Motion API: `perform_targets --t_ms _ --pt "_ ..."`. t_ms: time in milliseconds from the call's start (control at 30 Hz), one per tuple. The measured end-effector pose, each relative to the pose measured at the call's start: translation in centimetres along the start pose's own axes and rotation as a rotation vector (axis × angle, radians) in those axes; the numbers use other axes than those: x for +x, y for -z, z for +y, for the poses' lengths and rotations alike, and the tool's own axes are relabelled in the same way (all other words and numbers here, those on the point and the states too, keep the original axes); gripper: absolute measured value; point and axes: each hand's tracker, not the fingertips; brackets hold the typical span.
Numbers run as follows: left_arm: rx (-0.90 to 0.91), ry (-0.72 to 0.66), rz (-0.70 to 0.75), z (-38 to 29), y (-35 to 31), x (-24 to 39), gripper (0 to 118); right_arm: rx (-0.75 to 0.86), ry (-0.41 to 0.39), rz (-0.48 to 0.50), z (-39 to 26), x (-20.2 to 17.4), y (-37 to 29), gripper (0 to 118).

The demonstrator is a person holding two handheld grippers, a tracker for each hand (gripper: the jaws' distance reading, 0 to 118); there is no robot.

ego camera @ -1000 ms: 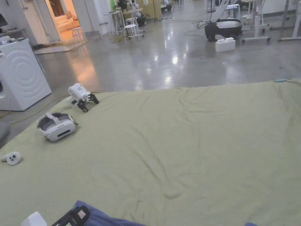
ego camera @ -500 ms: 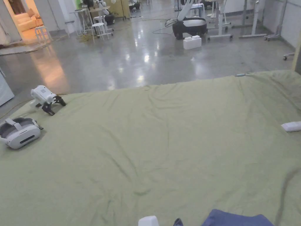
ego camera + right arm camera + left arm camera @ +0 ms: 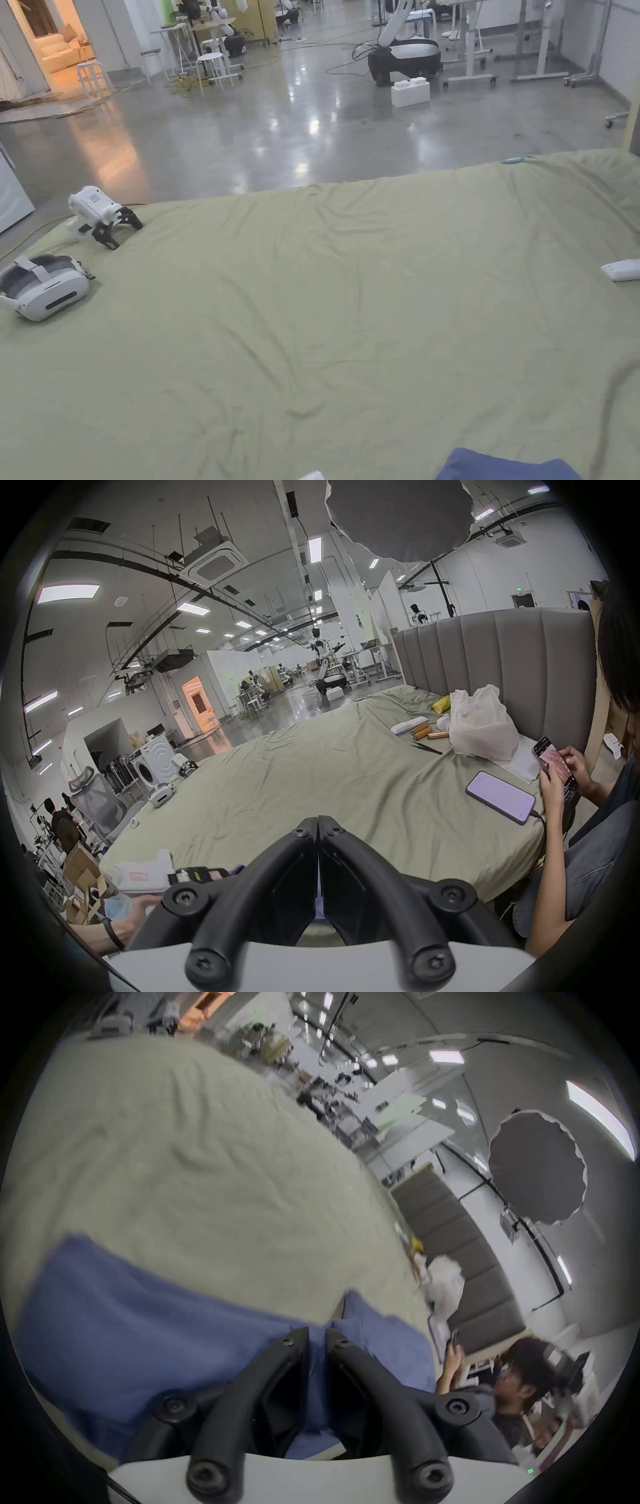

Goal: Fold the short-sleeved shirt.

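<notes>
We've got the left hand-held gripper (image 3: 317,1333) pinched down on the blue shirt (image 3: 138,1324), which lies at the near edge of the bed (image 3: 350,300). The right hand-held gripper (image 3: 318,821) is clenched tight on nothing.

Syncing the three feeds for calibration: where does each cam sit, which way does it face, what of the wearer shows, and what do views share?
Head view: above the near edge of the green sheet, looking across it to the hall floor; blue shirt at the bottom edge.
Left gripper view: low over the sheet, tilted; left gripper jaws closed on the shirt.
Right gripper view: near edge, facing across toward the headboard; right gripper jaws together, the wearer's hand lower left.
Shared: headset in head and right gripper views.
</notes>
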Motion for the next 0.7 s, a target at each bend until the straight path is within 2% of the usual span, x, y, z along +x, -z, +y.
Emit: perform_targets --t_ms 67,100,167,233,267,333,367,467,567,667,700 --pt "0.004 0.108 0.072 -1.1 1.1 0.6 5 -0.012 -0.006 -0.013 -0.2 0.0 -0.1 0" --pt "0.013 0.108 0.083 -1.1 1.1 0.4 5 -0.014 -0.005 -0.014 -0.2 0.0 0.0 0" --pt "0.018 0.009 0.041 -0.1 0.0 0.1 8 -0.025 0.003 -0.011 -0.3 -0.1 0.2 0" --pt "0.099 -0.007 0.021 0.8 -2.6 -0.6 10 -0.029 0.002 -0.004 -0.2 -0.5 0.6 0" --pt "0.121 -0.003 0.017 1.6 -4.6 -1.0 29 -0.032 -0.002 0.001 -0.1 -0.6 0.8 0" --pt "0.168 -0.033 0.024 2.6 -8.1 -2.6 75 -0.03 -0.008 0.01 -0.1 -0.9 1.1 0" --pt "0.182 -0.066 0.034 3.1 -9.9 -3.7 84 -0.033 -0.01 0.019 0.0 -1.0 1.3 0" --pt "0.253 -0.177 0.076 3.5 -12.5 -7.3 84 -0.042 -0.011 0.032 -0.2 -1.3 1.8 0" --pt "0.219 -0.299 0.109 3.0 -11.2 -10.8 84 -0.057 -0.01 0.045 -0.5 -1.7 2.1 0" --pt "0.244 -0.386 -0.022 1.7 -9.1 -12.5 81 -0.068 -0.032 0.049 -0.6 -2.0 2.0 0" --pt "0.259 -0.413 -0.071 1.6 -9.0 -12.4 76 -0.067 -0.037 0.048 -0.6 -2.1 1.9 0"
